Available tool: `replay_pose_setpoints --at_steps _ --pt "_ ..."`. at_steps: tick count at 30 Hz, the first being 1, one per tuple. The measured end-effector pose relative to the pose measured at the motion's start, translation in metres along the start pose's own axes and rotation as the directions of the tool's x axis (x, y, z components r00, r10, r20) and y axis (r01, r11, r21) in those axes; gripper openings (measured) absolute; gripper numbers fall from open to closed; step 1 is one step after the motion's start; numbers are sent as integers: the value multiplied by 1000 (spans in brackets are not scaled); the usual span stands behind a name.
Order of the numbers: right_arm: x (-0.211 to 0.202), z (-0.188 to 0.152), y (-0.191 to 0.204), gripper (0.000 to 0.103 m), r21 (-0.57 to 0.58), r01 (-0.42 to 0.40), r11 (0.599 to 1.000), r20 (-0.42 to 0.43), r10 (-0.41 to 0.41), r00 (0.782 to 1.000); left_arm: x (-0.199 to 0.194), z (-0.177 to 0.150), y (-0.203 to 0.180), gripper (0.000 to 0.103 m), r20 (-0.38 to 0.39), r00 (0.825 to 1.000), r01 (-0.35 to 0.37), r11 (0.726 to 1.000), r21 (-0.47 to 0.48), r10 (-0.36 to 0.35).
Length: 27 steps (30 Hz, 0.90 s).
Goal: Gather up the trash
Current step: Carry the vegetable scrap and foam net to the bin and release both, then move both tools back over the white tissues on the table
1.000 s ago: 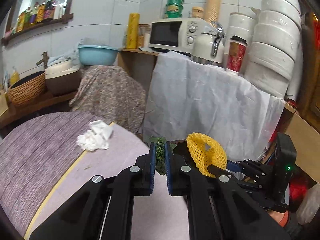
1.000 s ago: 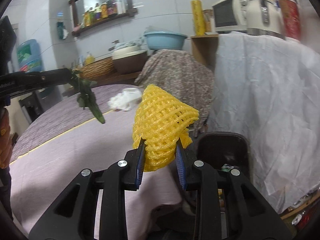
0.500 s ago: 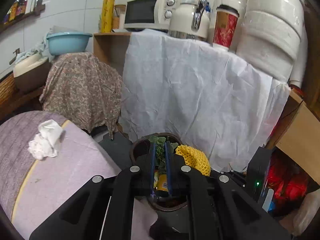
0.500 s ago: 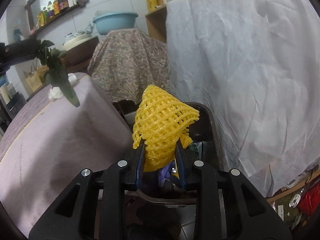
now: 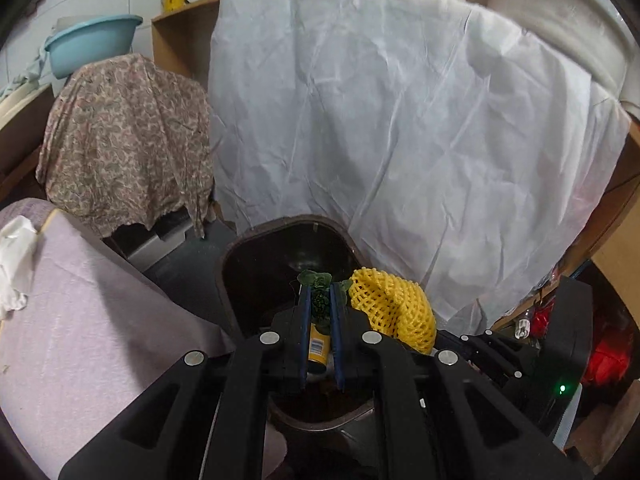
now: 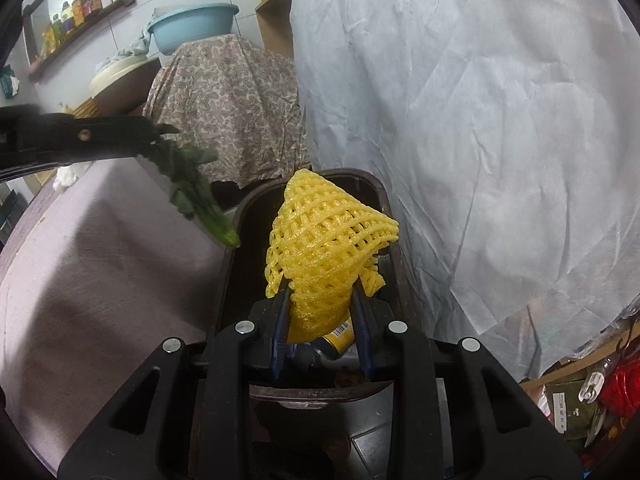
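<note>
My left gripper (image 5: 320,300) is shut on a limp green vegetable scrap (image 5: 319,304) and holds it over the dark brown trash bin (image 5: 240,248). The scrap also hangs from that gripper in the right wrist view (image 6: 196,196). My right gripper (image 6: 322,300) is shut on a yellow foam fruit net (image 6: 324,240), also above the bin (image 6: 384,208); the net shows in the left wrist view (image 5: 392,308) just right of my left fingers. A yellow can (image 5: 318,350) lies inside the bin.
A table with a purple cloth (image 5: 80,320) stands left of the bin, with crumpled white tissue (image 5: 14,264) on it. A white sheet (image 5: 400,120) hangs behind the bin, a patterned cloth (image 5: 128,140) covers something at the left. Clutter lies at the right floor (image 6: 600,392).
Both grippers have moved from above the table to over the trash bin and tilted down, each still holding its item.
</note>
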State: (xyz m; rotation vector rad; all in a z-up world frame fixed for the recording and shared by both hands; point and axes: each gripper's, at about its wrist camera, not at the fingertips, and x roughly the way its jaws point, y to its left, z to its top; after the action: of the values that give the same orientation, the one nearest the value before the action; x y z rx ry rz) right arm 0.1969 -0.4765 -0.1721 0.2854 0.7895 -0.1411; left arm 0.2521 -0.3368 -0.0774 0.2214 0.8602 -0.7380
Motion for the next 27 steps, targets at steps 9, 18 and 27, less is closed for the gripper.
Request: replay_pose_setpoints --at_steps 9,18,27 --pt "34 -15 5 30 -18 4 1000 -57 -5 998 27 -1 11 21 -76 997 24 998 -55 -28" --pt "47 -19 8 69 -25 40 999 -57 -42 997 5 2 9 67 -11 1000 -5 998 -56 4" --pt "32 -9 7 70 39 -1 999 -51 3 999 -49 -8 66 83 78 994 -70 995 -75 76"
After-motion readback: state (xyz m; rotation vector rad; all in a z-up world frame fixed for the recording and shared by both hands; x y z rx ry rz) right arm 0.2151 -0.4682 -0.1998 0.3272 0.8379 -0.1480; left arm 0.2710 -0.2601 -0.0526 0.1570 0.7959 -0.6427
